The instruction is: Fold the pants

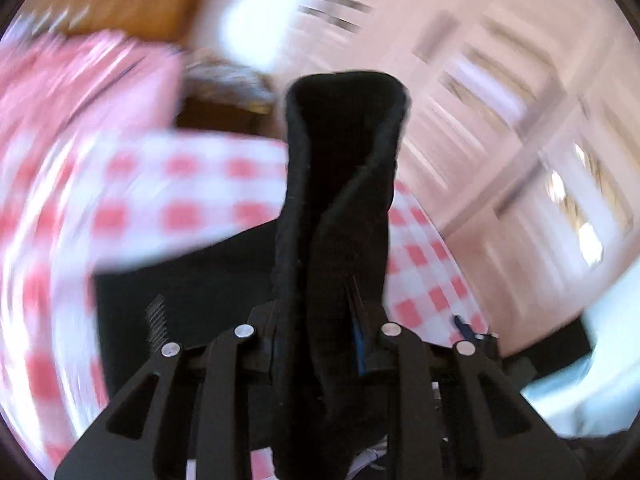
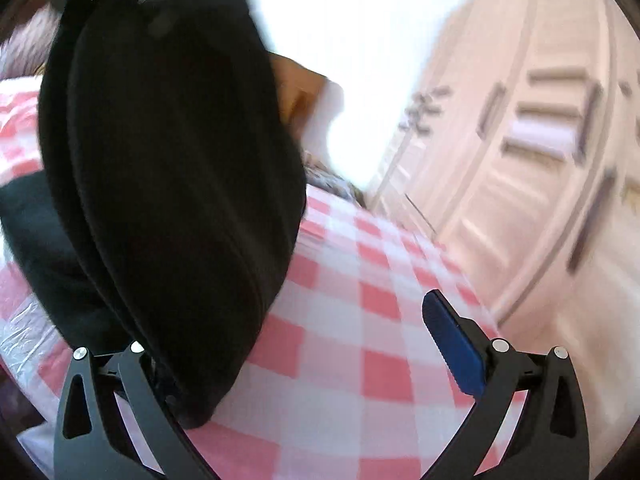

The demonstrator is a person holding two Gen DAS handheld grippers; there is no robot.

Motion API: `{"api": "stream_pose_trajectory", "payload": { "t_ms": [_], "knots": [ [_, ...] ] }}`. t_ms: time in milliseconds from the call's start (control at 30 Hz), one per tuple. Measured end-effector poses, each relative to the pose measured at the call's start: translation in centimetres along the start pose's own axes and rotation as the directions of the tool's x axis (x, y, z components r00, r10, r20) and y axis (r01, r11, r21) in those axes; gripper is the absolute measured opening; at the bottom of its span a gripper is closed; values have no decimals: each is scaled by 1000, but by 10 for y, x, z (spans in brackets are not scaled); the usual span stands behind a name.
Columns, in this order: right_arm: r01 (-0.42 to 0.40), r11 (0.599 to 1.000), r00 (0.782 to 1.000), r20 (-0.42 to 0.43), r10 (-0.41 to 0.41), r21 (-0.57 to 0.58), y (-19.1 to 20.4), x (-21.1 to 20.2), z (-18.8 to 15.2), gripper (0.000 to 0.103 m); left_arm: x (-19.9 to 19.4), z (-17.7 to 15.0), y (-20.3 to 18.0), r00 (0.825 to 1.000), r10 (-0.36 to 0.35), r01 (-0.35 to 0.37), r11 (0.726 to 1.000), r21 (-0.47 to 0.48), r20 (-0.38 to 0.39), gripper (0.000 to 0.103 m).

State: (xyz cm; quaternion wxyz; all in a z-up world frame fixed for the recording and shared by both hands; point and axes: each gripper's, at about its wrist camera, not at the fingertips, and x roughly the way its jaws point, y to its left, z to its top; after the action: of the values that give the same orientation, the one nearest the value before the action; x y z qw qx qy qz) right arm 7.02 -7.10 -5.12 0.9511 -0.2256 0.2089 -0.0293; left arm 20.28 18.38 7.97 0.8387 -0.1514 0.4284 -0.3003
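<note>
The black pants [image 1: 340, 200] stand up between the fingers of my left gripper [image 1: 320, 344], which is shut on a thick fold of the cloth and holds it above the red-and-white checked cover [image 1: 180, 184]. More black cloth lies below on the left. In the right wrist view the pants [image 2: 172, 184] hang in a big dark bundle over the left finger. My right gripper [image 2: 312, 360] is open; its blue right finger pad [image 2: 454, 344] is bare and wide apart from the cloth. Both views are blurred by motion.
The checked cover [image 2: 360, 312] spreads over the surface under both grippers. A pale pink wardrobe with panelled doors [image 2: 540, 160] stands to the right and also shows in the left wrist view [image 1: 500, 120]. A brown headboard [image 1: 132, 4] sits at the far left.
</note>
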Motion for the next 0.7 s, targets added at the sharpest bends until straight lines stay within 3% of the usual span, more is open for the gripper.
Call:
{"api": "stream_pose_trajectory", "payload": {
  "t_ms": [100,167,200,267,300,533,567,600,633,667,700],
  "knots": [
    [-9,993,1000,-18,7,-115,36,12,5,98,2,-46,96,998,-44,53,976,-210,44,25],
    [17,985,999,-46,-26,-174,49,19,0,98,21,-78,137,997,-68,74,946,-316,31,26],
    [23,982,998,-57,-34,-185,49,19,-3,98,20,-88,146,993,-101,118,937,-330,69,26],
    [-2,987,996,-86,-12,-158,43,24,-6,98,11,-94,148,977,-156,195,928,-316,147,27],
    [-11,989,996,-89,-3,-146,37,27,-8,98,8,-93,146,975,-156,200,929,-312,160,27],
    [2,988,998,-56,-11,-157,41,13,-5,98,-4,-107,116,973,-61,114,966,-231,224,28],
    [-16,989,999,-51,8,-150,38,15,-5,98,-1,-110,124,975,-57,110,963,-247,213,32],
    [-32,988,998,-54,24,-153,38,15,-6,98,1,-111,131,978,-32,88,959,-269,204,44],
    [-45,985,998,-58,36,-165,40,14,-6,98,3,-118,142,979,16,48,953,-299,206,48],
    [-58,983,997,-58,48,-175,43,11,-7,98,-3,-120,153,972,17,65,939,-337,234,49],
    [-85,980,996,-56,76,-180,43,8,-8,98,-10,-123,158,967,11,86,927,-366,255,59]
  ]
}}
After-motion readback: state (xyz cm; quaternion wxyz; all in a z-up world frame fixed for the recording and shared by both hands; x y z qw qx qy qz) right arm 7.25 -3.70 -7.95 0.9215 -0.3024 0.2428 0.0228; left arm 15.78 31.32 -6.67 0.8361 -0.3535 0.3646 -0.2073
